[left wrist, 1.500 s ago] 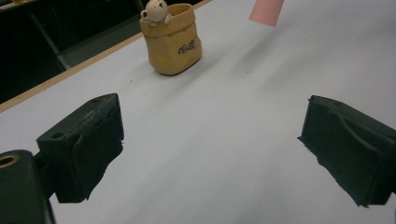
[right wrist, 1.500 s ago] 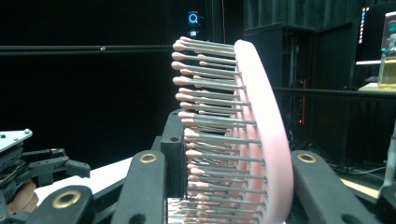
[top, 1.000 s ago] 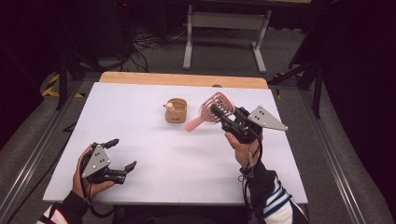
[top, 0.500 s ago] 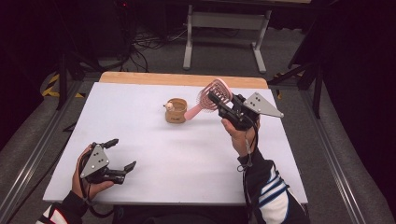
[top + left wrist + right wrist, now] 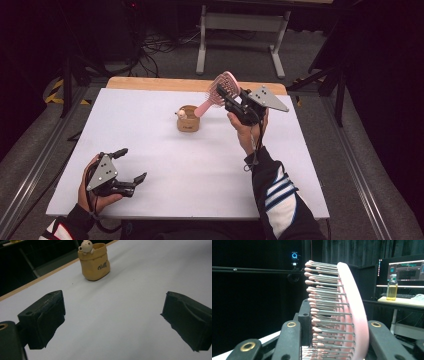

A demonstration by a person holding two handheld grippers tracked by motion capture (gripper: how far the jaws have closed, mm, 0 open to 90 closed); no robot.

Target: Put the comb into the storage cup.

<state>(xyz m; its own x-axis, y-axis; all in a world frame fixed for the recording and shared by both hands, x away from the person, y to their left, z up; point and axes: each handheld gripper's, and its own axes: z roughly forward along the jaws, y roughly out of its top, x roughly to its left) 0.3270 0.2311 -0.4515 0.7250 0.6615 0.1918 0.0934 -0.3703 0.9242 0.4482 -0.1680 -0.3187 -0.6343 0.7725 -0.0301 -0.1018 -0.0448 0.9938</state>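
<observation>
A pink hairbrush (image 5: 223, 86) hangs above the white table's far middle, and my right gripper (image 5: 226, 96) is shut on its head. The handle slopes down-left, and its end reaches the right rim of a tan pouch-shaped holder (image 5: 188, 120) with a small bear figure on its edge. In the right gripper view the brush (image 5: 352, 312) stands on edge between the jaws, bristles facing left, with that gripper (image 5: 334, 340) clamped on it. My left gripper (image 5: 132, 164) rests open near the front left corner. Its view looks across bare table at the holder (image 5: 95, 262) between the spread jaws of the gripper (image 5: 112, 317).
The white table (image 5: 200, 170) has a wooden strip (image 5: 150, 83) along its far edge. A metal stand (image 5: 240, 22) and cables lie on the floor beyond. Beyond the brush, the right gripper view takes in a bottle of yellow liquid (image 5: 392, 288) and a monitor (image 5: 405, 271).
My right gripper has lifted the brush and swung it up and leftward, bringing the handle end to the holder's rim. The left gripper has stayed still.
</observation>
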